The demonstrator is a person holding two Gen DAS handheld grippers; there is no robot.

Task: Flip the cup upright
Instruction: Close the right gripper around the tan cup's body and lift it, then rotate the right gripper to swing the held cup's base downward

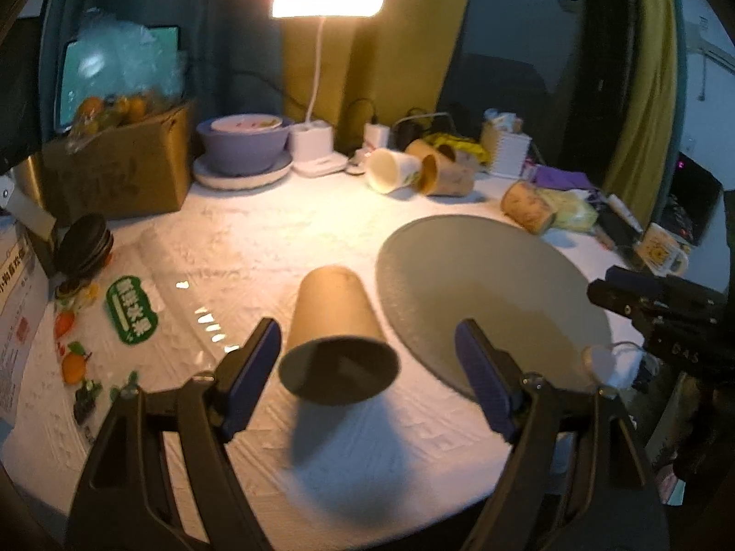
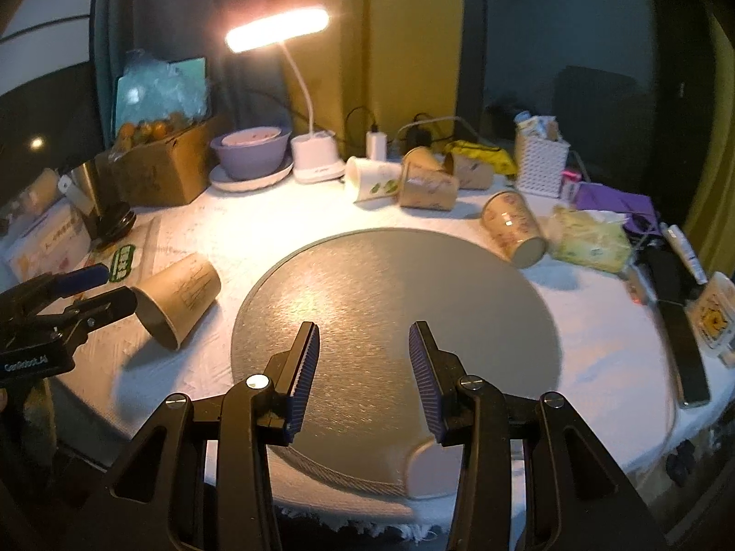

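Observation:
A brown paper cup [image 1: 337, 321] lies on its side on the white tablecloth, mouth towards my left gripper, just left of the round grey mat [image 1: 496, 303]. My left gripper [image 1: 367, 349] is open, its jaws on either side of the cup's mouth, not touching it. In the right wrist view the same cup [image 2: 179, 303] lies left of the mat [image 2: 390, 321], with the left gripper [image 2: 98, 289] beside its mouth. My right gripper [image 2: 363, 353] is open and empty over the mat's near part.
Several more paper cups [image 2: 427, 188] lie on their sides at the back, one [image 2: 514, 227] at the mat's far right edge. A lit desk lamp [image 2: 317, 156], a purple bowl [image 2: 250, 151], a cardboard box [image 1: 119, 174] and a white basket [image 2: 542, 160] line the back. Clutter sits at right.

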